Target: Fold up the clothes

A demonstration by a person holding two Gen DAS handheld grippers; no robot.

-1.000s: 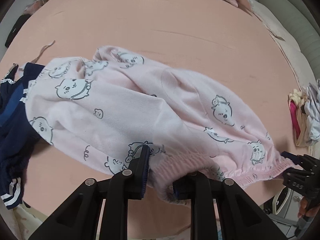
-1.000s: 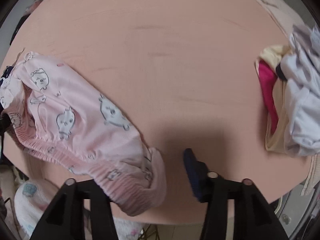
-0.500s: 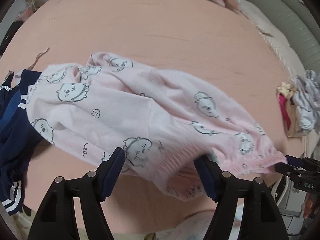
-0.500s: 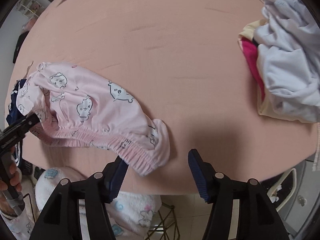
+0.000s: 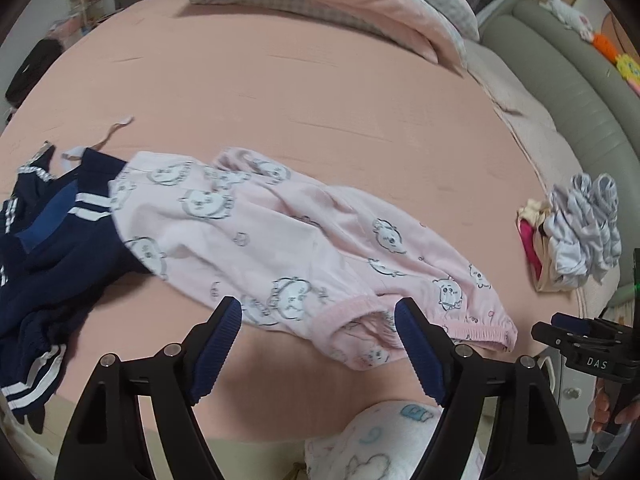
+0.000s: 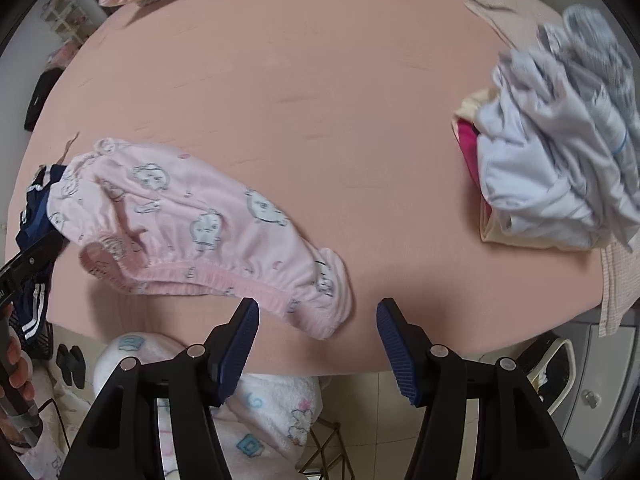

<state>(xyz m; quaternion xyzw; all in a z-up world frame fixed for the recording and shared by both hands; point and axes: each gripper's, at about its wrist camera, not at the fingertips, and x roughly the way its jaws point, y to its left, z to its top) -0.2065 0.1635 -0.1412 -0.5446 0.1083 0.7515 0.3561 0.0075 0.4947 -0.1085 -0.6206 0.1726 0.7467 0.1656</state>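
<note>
Pink-sheeted bed (image 5: 320, 92), rounded near edge, serving as the folding surface; pillows at the far side; grey padded surround to the right.

Item: pink pyjama trousers (image 5: 280, 240), printed with small cartoon animals; lying flat but rumpled near the bed's front edge; long axis running across the bed from the far left down to the near right in the left wrist view; elastic waistband (image 6: 208, 272) along the near edge, gaping at one end; leg ends overlapping a navy striped garment (image 5: 44, 240) on the left.

Left claw (image 5: 318, 344): jaws opening, nothing between the pads; poised above the waistband's left portion, the cloth lying just ahead of and below it.

Right claw (image 6: 316, 340): jaws wide, empty; above the waistband's right corner, which lies just ahead and slightly left of its centre line.

Relation governing the next move, as judged: each claw sits over its own end of the waistband, so neither is favoured; a lengthwise fold would carry the waistband away from both claws, towards the leg ends at far left.

Other stock: heap of pale grey and pink-yellow clothes (image 6: 560, 152) at the bed's right edge, well apart from the trousers.
</note>
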